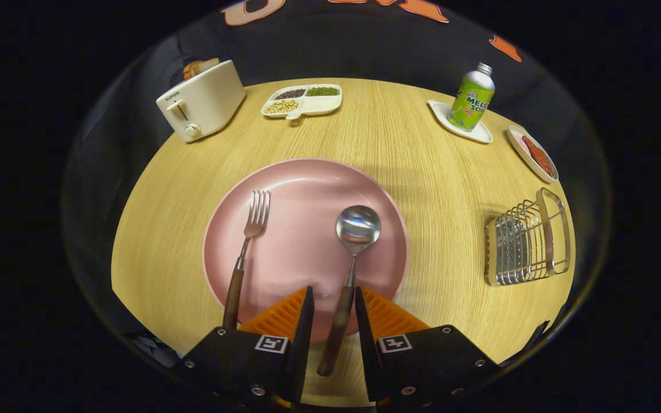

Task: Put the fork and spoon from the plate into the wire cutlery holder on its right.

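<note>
light: bright, even, overhead | glare: spoon bowl | edges: strong fisheye bending | focus: sharp

Gripper low, pointing fwd & down, fingers parted w/ a narrow gap. Spoon handle runs btwn them, small clearance each side; neither finger seems to press it.

"SUPOR" on toaster, "MELON SODA" (partly legible) on bottle

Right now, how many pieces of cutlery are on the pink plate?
2. The fork lies on the plate's left part; the spoon lies to its right, wooden handle between the open gripper's fingers. None seems hidden.
</note>
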Available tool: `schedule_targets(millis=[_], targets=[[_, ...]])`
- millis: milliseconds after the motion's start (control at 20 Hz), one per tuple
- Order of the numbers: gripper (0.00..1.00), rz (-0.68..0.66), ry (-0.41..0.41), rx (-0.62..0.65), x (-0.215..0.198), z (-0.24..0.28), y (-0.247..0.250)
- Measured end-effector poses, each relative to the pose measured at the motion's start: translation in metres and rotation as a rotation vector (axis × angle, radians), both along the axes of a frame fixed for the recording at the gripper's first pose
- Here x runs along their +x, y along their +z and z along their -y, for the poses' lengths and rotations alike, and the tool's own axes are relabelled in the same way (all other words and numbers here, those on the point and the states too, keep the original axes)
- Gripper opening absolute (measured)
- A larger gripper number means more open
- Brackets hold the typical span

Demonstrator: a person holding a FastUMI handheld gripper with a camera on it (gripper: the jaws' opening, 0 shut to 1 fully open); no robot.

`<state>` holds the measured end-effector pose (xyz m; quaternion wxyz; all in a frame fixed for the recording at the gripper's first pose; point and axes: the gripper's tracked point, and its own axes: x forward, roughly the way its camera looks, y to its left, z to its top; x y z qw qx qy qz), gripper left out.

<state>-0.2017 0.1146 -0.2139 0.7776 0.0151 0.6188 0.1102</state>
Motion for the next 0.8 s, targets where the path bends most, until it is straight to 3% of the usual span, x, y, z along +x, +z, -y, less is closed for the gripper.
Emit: schedule_targets(millis=[50, 150, 350, 800], targets=[[0.43, -0.011, -0.001, -0.006, -0.001, 0.001, -0.003], [0.26, -0.047, -0.016, -0.009, -0.007, -0.001, -0.002], [0.10, -0.071, -0.030, -0.005, -0.009, 0.000, 0.001], [0.06, 0.039, -0.043, 0.083, 0.010, 0.009, 0.036]])
